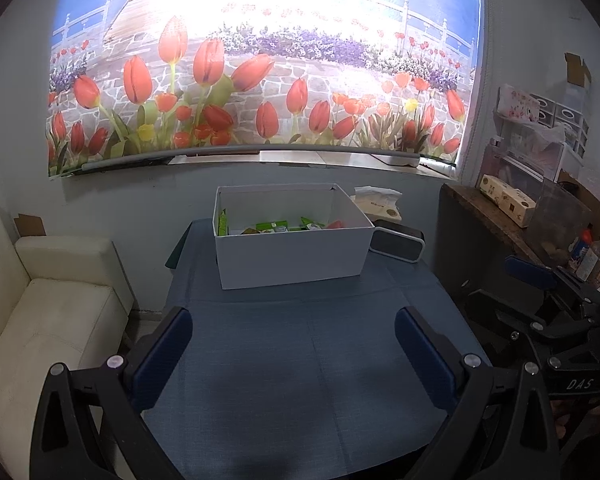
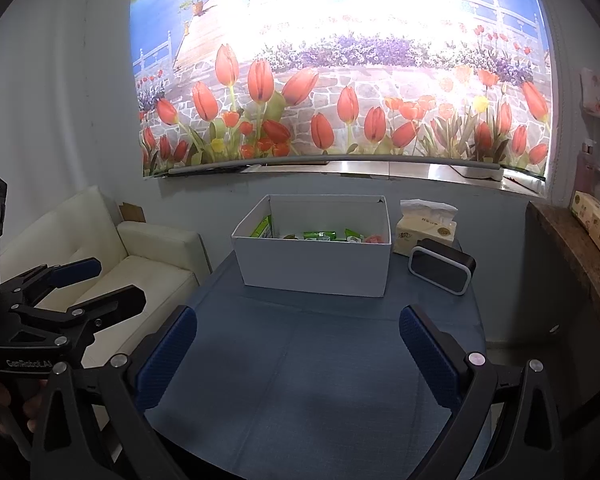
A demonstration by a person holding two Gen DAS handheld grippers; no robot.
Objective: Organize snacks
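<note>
A white open box [image 1: 292,254] stands at the far middle of the blue-clothed table [image 1: 300,380]. Several snack packets [image 1: 284,226], mostly green with one red, lie inside it. The box [image 2: 316,268] and its snacks [image 2: 324,236] also show in the right wrist view. My left gripper [image 1: 294,340] is open and empty, held above the table's near part, well short of the box. My right gripper [image 2: 298,340] is open and empty too, at about the same distance. Each gripper shows at the other view's edge: the right gripper [image 1: 540,300] and the left gripper [image 2: 88,284].
A tissue pack [image 2: 424,232] and a black speaker [image 2: 442,266] sit right of the box. A white sofa [image 1: 48,312] stands left of the table. A dark shelf [image 1: 512,216] with boxes and bottles is at the right. A tulip mural wall [image 1: 260,80] is behind.
</note>
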